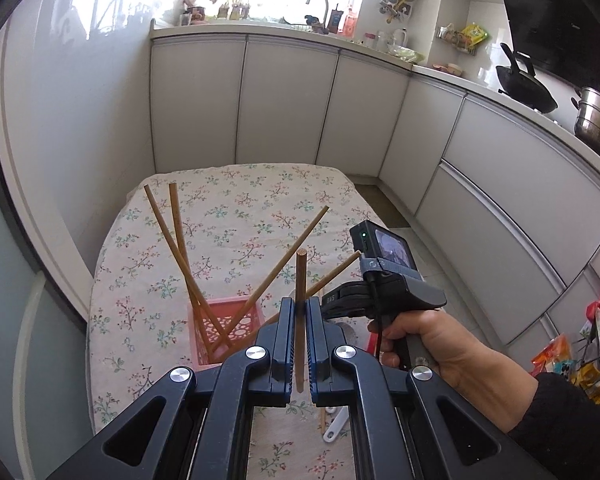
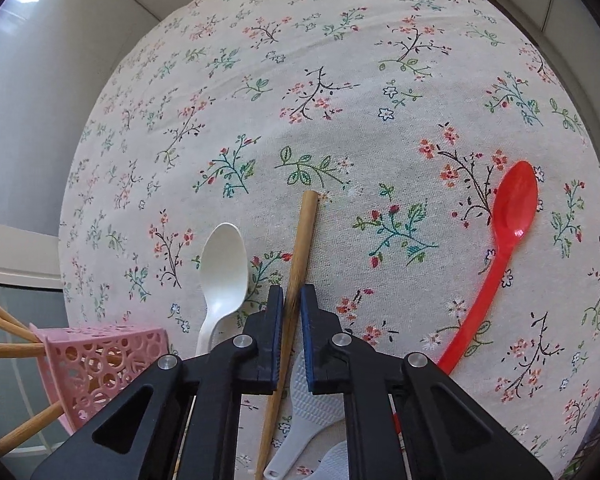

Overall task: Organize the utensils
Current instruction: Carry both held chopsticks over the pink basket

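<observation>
Each claw (image 1: 300, 312) (image 2: 291, 300) grips a chopstick (image 1: 300, 320) (image 2: 296, 264); white spoon (image 2: 222, 276) and pink basket (image 2: 100, 364) beside.

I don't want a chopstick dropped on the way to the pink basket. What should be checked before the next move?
1. Left gripper shut on its chopstick: ok.
2. Right gripper closed around the table chopstick: ok.
3. That chopstick lifted off the cloth: cannot tell.
4. White spoon clear of the right fingers: ok.
5. Pink basket upright, with room: ok.
</observation>
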`<state>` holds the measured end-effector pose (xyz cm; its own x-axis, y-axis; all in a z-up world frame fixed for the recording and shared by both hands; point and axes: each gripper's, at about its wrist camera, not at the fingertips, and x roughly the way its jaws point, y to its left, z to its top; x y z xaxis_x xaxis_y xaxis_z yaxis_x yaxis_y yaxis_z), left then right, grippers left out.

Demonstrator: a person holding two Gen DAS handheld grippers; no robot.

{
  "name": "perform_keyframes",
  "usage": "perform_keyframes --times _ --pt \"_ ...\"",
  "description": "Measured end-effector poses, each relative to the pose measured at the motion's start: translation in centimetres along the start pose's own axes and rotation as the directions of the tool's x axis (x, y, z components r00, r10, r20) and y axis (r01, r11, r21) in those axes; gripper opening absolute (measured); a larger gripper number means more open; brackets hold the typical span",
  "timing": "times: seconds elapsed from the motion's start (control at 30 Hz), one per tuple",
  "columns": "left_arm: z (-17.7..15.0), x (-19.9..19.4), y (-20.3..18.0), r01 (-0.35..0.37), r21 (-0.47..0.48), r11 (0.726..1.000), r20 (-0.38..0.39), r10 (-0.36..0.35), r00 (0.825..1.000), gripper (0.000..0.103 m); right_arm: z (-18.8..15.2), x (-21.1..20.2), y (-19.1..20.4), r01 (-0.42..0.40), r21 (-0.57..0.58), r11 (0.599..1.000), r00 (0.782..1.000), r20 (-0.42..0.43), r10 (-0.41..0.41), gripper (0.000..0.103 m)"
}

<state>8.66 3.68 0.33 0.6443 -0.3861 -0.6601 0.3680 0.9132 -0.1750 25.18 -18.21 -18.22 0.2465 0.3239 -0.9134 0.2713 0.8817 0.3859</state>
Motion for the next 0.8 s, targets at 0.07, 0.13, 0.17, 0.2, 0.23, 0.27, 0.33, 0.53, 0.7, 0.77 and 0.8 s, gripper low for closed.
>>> perform_keyframes --times 0.07,0.13,0.17,0.2,0.23,0.27,0.33,0.53,0.7,0.77,0.8 --pt "-0.1 0.2 0.0 -0.009 -0.003 1.000 -0.003 0.009 1.000 0.005 -0.1 -0.4 -0.5 -0.033 0.020 0.999 0.999 -0.005 0.033 0.009" --pt "-0.1 0.2 0.1 -0.019 -0.009 1.000 -0.001 0.019 1.000 0.005 -0.2 -1.5 -0.6 -0.071 0.024 0.997 0.997 0.005 0.071 0.008" --pt "-0.1 0.1 0.2 -0.023 -0.012 1.000 0.002 0.023 1.000 0.005 -0.3 -2.2 -0.6 -0.086 0.020 0.996 0.996 0.016 0.085 0.008" --pt "0.0 0.0 0.2 -0.025 -0.014 1.000 0.006 0.025 1.000 0.005 -0.4 -3.1 -0.6 -0.097 0.012 0.995 0.995 0.031 0.097 0.008" --pt "0.0 -0.2 0.2 -0.027 -0.015 1.000 0.012 0.028 1.000 0.005 -0.6 -4.1 -0.5 -0.107 0.000 0.994 0.993 0.049 0.107 0.008" --pt "0.1 -0.4 0.2 -0.028 -0.015 0.999 0.018 0.029 0.999 0.005 -0.9 -5.1 -0.3 -0.117 -0.012 0.993 0.991 0.066 0.118 0.008" --pt "0.2 -0.9 0.0 -0.027 -0.011 1.000 0.035 0.027 0.999 0.005 -1.6 -7.3 0.0 -0.137 -0.044 0.990 0.985 0.104 0.141 0.008" --pt "0.7 -3.2 -0.9 -0.018 0.002 1.000 0.103 0.018 0.995 0.005 -4.8 -14.0 1.4 -0.159 -0.169 0.973 0.953 0.232 0.196 0.007" --pt "1.4 -5.8 -1.2 -0.006 0.007 1.000 0.177 0.005 0.984 0.005 -7.1 -19.0 1.8 -0.161 -0.240 0.957 0.906 0.348 0.240 0.007" --pt "1.6 -7.0 -1.2 -0.004 0.004 1.000 0.209 0.004 0.978 0.005 -7.7 -20.7 1.9 -0.155 -0.264 0.952 0.888 0.386 0.251 0.007" --pt "1.8 -7.5 -1.2 -0.004 0.001 1.000 0.226 0.004 0.974 0.005 -8.0 -21.3 2.0 -0.152 -0.273 0.950 0.879 0.402 0.256 0.007"
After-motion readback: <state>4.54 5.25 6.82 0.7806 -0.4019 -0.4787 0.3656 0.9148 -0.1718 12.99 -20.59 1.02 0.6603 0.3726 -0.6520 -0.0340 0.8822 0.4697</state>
